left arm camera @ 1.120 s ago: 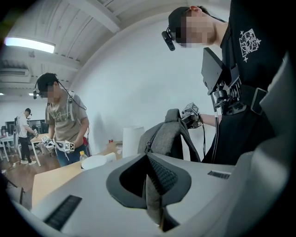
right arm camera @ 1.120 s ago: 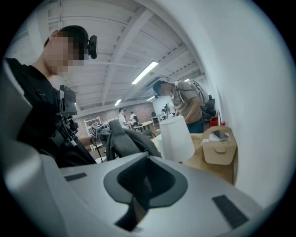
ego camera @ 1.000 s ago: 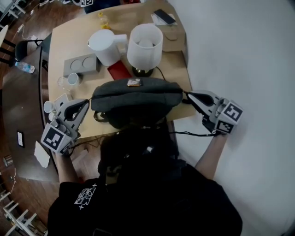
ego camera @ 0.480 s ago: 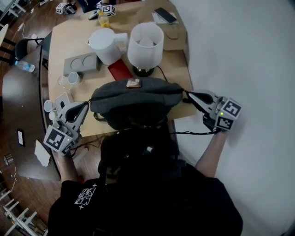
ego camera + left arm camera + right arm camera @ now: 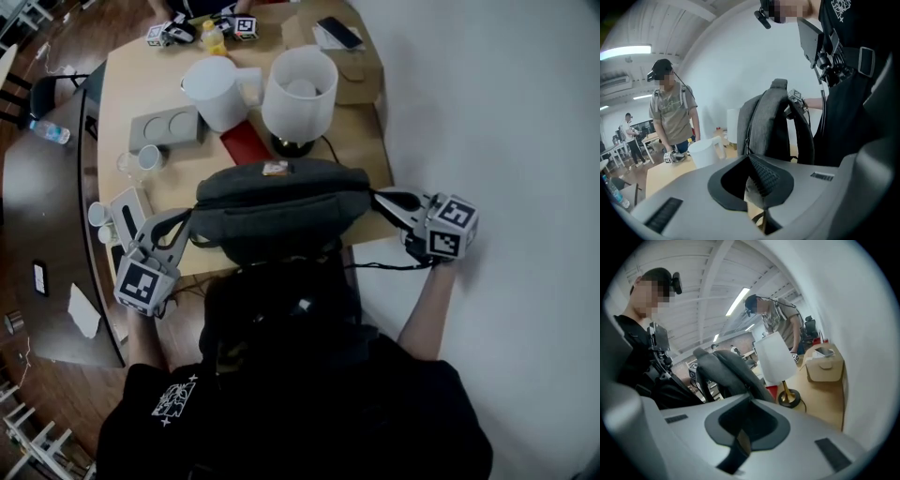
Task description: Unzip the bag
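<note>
Dark grey and long, the bag hangs sideways over the near edge of the table, just in front of the lamp. It has a small orange tag on top, and its zip, as far as I can make out, is closed. My left gripper is clamped tight on the bag's left end with grey fabric pinched between the jaws, and my right gripper is closed on the right end, gripping what looks like a dark strap.

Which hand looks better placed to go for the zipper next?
Left, probably. The zipper runs down the bag right ahead of the left tongs; the right tongs, shut on its far end, can steady it.
</note>
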`<action>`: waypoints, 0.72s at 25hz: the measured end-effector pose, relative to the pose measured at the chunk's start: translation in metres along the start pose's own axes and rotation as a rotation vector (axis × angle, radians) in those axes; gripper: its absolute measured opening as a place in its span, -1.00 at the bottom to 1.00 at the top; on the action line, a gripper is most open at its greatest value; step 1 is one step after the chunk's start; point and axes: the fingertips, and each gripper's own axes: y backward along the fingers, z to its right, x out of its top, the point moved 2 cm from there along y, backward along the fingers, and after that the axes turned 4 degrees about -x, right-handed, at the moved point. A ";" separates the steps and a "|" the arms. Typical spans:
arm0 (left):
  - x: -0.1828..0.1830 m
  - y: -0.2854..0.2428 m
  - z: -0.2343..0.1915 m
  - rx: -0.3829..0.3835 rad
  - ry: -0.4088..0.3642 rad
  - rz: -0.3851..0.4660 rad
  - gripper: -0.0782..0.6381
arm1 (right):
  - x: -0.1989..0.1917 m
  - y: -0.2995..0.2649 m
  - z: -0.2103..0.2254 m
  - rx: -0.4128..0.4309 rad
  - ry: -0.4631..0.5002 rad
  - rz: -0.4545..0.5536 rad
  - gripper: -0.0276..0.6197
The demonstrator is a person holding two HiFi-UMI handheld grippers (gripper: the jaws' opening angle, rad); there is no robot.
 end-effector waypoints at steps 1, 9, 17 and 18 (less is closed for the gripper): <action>-0.010 -0.001 0.000 0.000 -0.002 -0.031 -0.78 | -0.004 -0.003 0.003 0.005 -0.012 -0.005 -0.89; -0.044 -0.017 -0.005 -0.007 0.026 -0.079 -0.78 | -0.025 -0.010 0.019 -0.006 -0.069 -0.018 -0.89; -0.047 -0.016 -0.004 -0.010 0.029 -0.101 -0.78 | -0.038 -0.018 0.021 0.004 -0.071 0.066 -0.90; -0.047 -0.016 -0.004 -0.007 0.030 -0.104 -0.78 | -0.036 -0.017 0.020 -0.029 -0.026 0.054 -0.90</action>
